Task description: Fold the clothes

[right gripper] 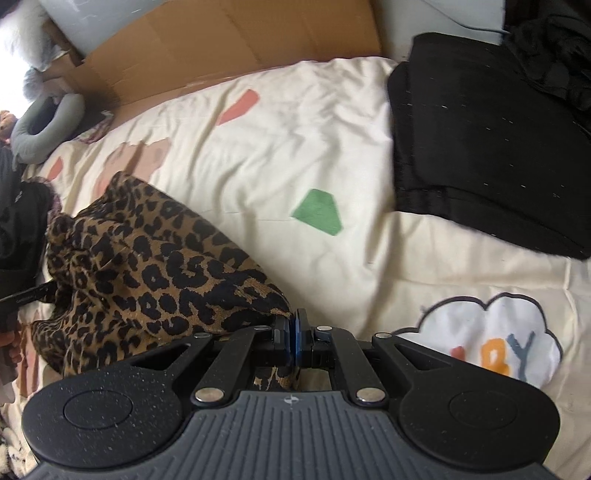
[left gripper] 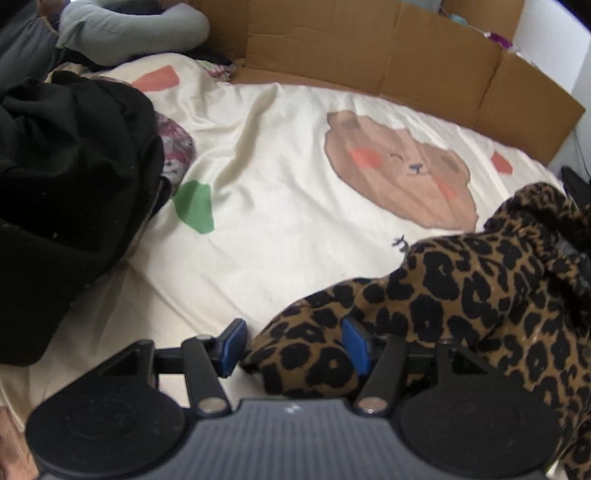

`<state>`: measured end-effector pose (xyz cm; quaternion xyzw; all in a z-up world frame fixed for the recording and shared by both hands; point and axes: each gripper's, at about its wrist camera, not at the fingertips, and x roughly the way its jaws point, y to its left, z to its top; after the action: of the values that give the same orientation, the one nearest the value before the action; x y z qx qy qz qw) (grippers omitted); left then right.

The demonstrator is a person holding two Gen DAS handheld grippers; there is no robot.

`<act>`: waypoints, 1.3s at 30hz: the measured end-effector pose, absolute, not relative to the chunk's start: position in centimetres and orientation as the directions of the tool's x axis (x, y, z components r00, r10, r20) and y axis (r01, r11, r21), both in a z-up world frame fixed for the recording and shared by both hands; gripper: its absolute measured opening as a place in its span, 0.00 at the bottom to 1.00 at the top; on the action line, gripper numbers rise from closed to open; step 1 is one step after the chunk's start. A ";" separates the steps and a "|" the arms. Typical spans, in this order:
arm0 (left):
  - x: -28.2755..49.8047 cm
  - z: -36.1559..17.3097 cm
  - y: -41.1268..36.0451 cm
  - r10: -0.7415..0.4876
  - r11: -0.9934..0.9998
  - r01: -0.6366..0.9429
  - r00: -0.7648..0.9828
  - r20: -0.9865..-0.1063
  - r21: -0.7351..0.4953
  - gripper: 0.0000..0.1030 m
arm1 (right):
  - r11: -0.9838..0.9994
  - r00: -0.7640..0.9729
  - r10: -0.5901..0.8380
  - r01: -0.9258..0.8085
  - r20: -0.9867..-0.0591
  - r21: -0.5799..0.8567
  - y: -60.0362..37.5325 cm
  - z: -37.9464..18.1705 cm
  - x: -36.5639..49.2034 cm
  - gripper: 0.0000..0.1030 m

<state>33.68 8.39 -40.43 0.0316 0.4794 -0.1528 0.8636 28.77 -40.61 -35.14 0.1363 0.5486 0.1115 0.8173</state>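
A leopard-print garment lies bunched on a cream bedspread at the lower right of the left wrist view. My left gripper is open, and a fold of the garment lies between its blue pads. In the right wrist view the same garment lies at the left. My right gripper is shut on an edge of it, with cloth showing under the jaws.
A pile of black clothes lies at the left of the left wrist view. A folded black garment lies at the upper right of the right wrist view. A cardboard wall lines the bed's far edge. A grey pillow is at the back.
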 end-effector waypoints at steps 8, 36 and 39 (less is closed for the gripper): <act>33.4 -40.8 8.1 -0.246 0.944 0.316 0.501 -0.830 -0.089 0.30 | 0.945 0.370 0.305 -0.001 -0.878 0.328 -41.6 -36.5 28.4 0.00; 21.4 -26.1 16.8 -0.133 0.991 0.067 0.687 -0.715 -0.119 0.05 | 0.918 0.373 0.377 -0.029 -0.848 0.395 -42.8 -32.2 25.4 0.00; 19.9 -25.3 18.4 -0.088 0.995 0.024 0.673 -0.734 -0.097 0.05 | 0.903 0.353 0.416 -0.056 -0.838 0.425 -41.6 -32.0 24.8 0.00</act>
<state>19.90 18.41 -25.32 -0.0395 0.4029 -0.0306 0.9139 24.85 -41.61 -31.98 0.1637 0.5498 0.1465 0.8059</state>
